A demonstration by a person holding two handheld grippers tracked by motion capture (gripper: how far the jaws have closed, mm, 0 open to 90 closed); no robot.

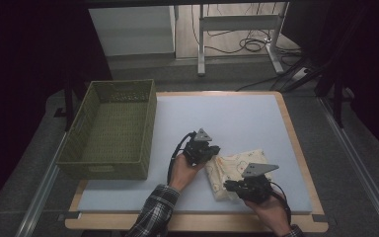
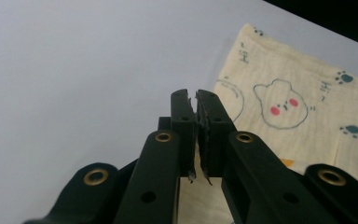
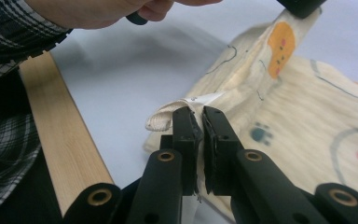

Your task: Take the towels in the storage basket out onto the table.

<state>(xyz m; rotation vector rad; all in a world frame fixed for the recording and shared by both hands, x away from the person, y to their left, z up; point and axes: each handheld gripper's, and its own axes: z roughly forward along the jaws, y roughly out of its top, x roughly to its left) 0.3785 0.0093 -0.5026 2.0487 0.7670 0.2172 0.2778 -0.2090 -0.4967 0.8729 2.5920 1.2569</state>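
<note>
A cream cloth [image 1: 239, 163] printed with little animals lies folded on the white mat, right of centre and near the front. My left gripper [image 1: 216, 150] is shut on its near-left corner. In the left gripper view the jaws [image 2: 196, 95] stand together with a thin layer of the cloth [image 2: 284, 107] pinched between them. My right gripper [image 1: 228, 185] is shut on the cloth's front edge. In the right gripper view its jaws [image 3: 199, 112] pinch the cloth [image 3: 307, 121] beside a small fabric loop [image 3: 161, 122], and a lifted fold runs up toward the other gripper.
A green woven basket [image 1: 103, 170] stands on the table's left side. The white mat [image 1: 227, 113] stretches behind the cloth. A wooden table edge [image 3: 60, 130] runs along the front. A plaid sleeve [image 3: 4, 140] reaches in from the near side.
</note>
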